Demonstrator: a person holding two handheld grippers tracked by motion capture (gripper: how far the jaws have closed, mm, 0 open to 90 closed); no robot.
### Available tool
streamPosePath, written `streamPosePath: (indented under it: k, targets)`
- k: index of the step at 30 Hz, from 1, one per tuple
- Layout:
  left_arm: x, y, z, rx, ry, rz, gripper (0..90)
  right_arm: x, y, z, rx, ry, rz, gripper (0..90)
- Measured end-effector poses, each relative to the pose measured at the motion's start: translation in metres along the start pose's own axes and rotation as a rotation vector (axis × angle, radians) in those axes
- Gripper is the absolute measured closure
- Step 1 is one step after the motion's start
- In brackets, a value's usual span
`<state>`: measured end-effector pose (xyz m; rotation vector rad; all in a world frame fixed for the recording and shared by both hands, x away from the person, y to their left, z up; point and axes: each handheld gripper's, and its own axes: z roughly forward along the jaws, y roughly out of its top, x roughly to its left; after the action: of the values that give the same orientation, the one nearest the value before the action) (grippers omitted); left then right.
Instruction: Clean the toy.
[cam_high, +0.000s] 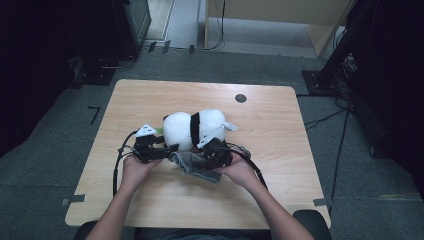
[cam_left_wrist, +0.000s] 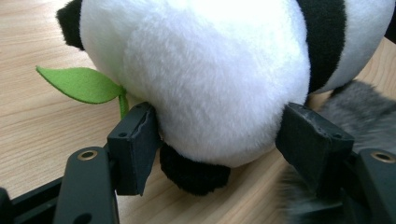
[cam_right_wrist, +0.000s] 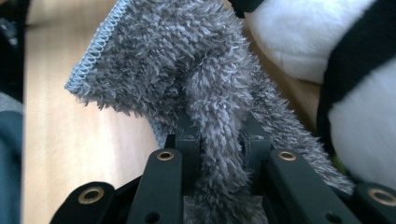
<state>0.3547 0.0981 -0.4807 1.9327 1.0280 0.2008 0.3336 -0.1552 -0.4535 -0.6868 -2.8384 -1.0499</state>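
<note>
Looking down from the high view, we cannot make out either pair of jaws clearly: the person's hands and the dark gripper bodies crowd together at the near side of the plush panda (cam_high: 192, 129), and the grey cloth (cam_high: 197, 166) shows there as a crumpled patch partly under the right gripper (cam_high: 212, 150). In the left gripper view the panda is cut off at the top and right edges, so we see no face, and the cloth is a blurred grey mass at the lower right.

We see the left gripper (cam_left_wrist: 229, 140) with its jaws standing about half open on either side of the panda's white underside. The left pad presses into the fur; whether the right pad touches or stands just clear of it we cannot tell. The right gripper (cam_right_wrist: 219, 140) is clamped narrowly on a bunched fold of the cloth (cam_right_wrist: 187, 70), which rises from between the jaws, its stitched pale edge at the upper left.

We find the panda (cam_left_wrist: 210, 70) lying on the wooden table (cam_high: 150, 100) near its middle: white and fluffy, with a black band around the body, a black paw underneath, and a green felt leaf (cam_left_wrist: 79, 84) sticking out at one side. The cloth lies just beside it, touching its near side.
</note>
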Motion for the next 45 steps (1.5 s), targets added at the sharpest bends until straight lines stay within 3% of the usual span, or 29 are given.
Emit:
streamPosePath:
  k: [5, 10, 22, 31, 38, 41, 45]
  targets:
    - [0.0, -0.002, 0.0, 0.0, 0.007, 0.007, 30.1, -0.004, 0.004, 0.013, -0.003, -0.051, 0.009, 74.8]
    - [0.0, -0.003, 0.0, -0.003, 0.008, 0.01, 30.1, -0.009, -0.002, 0.008, -0.023, -0.064, 0.042, 74.6]
    - [0.002, -0.004, -0.001, -0.003, -0.002, 0.014, 29.6, -0.024, -0.028, -0.031, -0.078, -0.118, 0.112, 74.1]
    - [0.004, -0.002, 0.0, -0.005, -0.005, 0.03, 29.0, -0.032, -0.052, -0.059, -0.085, -0.155, 0.134, 73.6]
    - [0.004, -0.001, 0.0, 0.002, -0.01, 0.032, 28.7, -0.042, -0.071, -0.078, -0.095, -0.187, 0.186, 73.8]
    - [0.004, -0.002, 0.0, 0.004, -0.008, 0.034, 28.7, -0.04, -0.072, -0.081, -0.098, -0.168, 0.178, 73.8]
    - [0.003, -0.001, -0.001, 0.005, -0.002, 0.036, 28.7, -0.031, -0.065, -0.081, -0.104, -0.153, 0.122, 73.8]
